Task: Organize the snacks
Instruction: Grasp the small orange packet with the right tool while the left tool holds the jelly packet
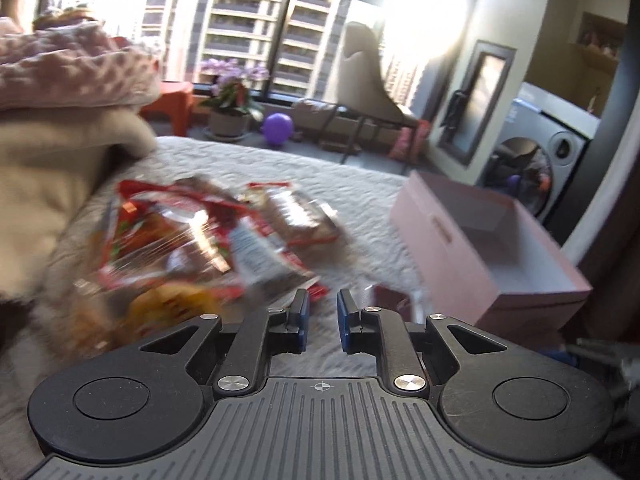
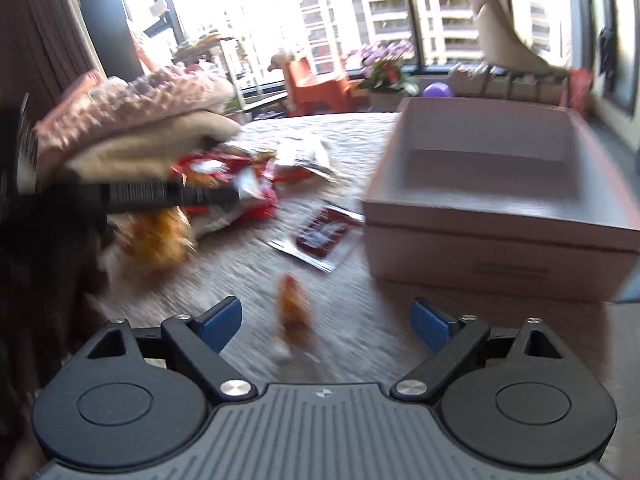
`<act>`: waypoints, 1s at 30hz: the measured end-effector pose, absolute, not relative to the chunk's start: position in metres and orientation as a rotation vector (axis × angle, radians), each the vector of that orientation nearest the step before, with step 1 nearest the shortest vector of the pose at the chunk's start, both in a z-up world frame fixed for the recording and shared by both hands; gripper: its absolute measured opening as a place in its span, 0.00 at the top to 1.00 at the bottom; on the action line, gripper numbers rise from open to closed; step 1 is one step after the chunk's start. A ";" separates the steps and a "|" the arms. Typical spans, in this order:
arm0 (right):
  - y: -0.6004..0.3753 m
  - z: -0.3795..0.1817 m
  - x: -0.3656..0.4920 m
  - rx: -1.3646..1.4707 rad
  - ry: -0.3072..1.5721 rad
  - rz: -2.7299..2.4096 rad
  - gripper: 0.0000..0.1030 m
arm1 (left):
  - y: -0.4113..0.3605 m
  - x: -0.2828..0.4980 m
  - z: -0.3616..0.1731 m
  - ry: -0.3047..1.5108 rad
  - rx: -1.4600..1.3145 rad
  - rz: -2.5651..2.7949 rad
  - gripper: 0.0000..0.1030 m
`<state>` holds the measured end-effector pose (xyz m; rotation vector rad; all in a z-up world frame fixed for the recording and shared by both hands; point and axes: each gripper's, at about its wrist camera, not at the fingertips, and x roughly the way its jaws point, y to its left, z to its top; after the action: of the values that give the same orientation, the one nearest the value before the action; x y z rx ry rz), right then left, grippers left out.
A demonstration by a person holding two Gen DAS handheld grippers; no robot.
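A blurred pile of red and clear snack bags lies on the white bedspread, with a yellow bag at its near edge. My left gripper hovers just right of the pile, its blue pads a narrow gap apart and empty. An open pink box stands to the right and looks empty. In the right wrist view my right gripper is wide open above a small orange snack packet. A dark red flat packet lies beside the box. The pile and the left gripper's black body are at left.
Folded pink and cream blankets are stacked at the bed's left side. Beyond the bed are a chair, a potted plant, a purple balloon and a washing machine by the windows.
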<state>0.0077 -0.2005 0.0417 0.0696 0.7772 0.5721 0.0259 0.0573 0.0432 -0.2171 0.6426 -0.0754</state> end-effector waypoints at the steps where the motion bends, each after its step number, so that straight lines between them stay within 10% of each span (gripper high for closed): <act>1: -0.193 0.042 0.013 0.086 0.785 0.581 0.15 | 0.061 0.020 0.040 0.651 -0.223 -0.055 0.83; 6: -0.143 0.036 0.045 0.033 0.804 0.503 0.39 | 0.079 -0.005 0.033 0.685 -0.262 -0.071 0.83; 16: -0.106 0.022 0.097 -0.023 0.862 0.335 0.45 | 0.086 -0.012 0.025 0.699 -0.304 -0.134 0.83; 21: -0.118 0.031 0.076 -0.056 0.888 0.458 0.93 | 0.078 -0.010 0.022 0.721 -0.301 -0.157 0.83; 30: -0.183 0.053 0.042 -0.055 0.786 0.389 0.88 | 0.049 -0.008 0.022 0.765 -0.256 -0.227 0.83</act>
<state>0.0419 -0.1833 0.0534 -0.0550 0.7858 0.3887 -0.0076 0.0492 0.0222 -0.2565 0.7650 -0.2275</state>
